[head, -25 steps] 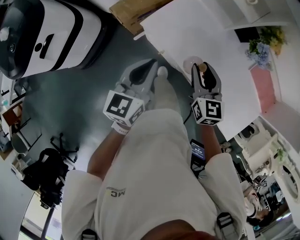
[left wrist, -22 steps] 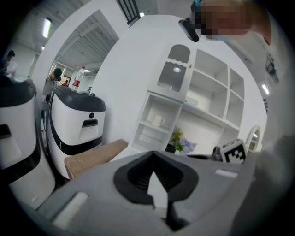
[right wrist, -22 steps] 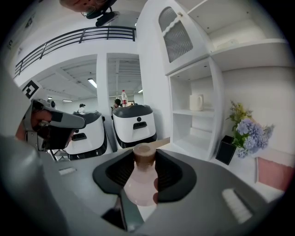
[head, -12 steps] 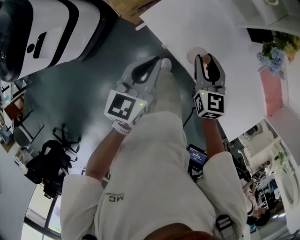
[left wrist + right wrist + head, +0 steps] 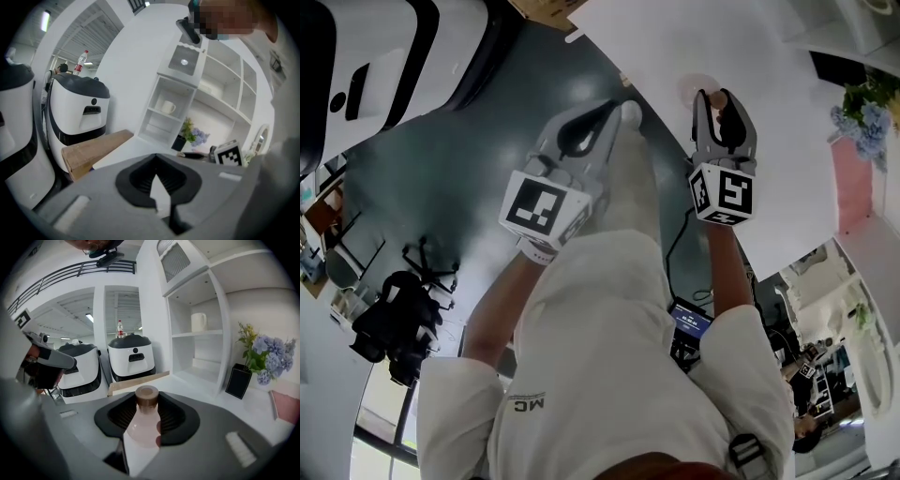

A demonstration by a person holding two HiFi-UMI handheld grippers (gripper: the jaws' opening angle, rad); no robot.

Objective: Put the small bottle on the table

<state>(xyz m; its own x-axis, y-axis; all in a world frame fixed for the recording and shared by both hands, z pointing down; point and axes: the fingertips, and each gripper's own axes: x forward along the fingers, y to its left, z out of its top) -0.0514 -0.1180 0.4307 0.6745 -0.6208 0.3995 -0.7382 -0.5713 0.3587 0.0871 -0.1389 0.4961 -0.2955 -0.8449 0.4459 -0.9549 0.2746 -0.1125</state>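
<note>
Head view: the grey left gripper with its square-marker cube hangs over the dark grey floor. The matching right gripper reaches over the near edge of the flat white table.
Placing step: my judgement is that the bottle should go straight down with its cap kept upward until the base sits flat on the tabletop, somewhat in from the edge. The pads should part only then. Backing off along the jaw line would avoid brushing what looks like a light, easily tipped bottle.
Left gripper view: the left gripper has its jaws closed tip to tip. Nothing sits between them, and only a thin pale slit shows.
Right gripper view: the right gripper stands wide, yet its ribbed black pads are clamped on the small clear, faintly pink bottle with a brown round cap. The cap rises upright between them.
Small bottle: the bottle is held in the right jaws above the table. Its base is hidden, so I cannot tell whether it touches the surface.
</note>
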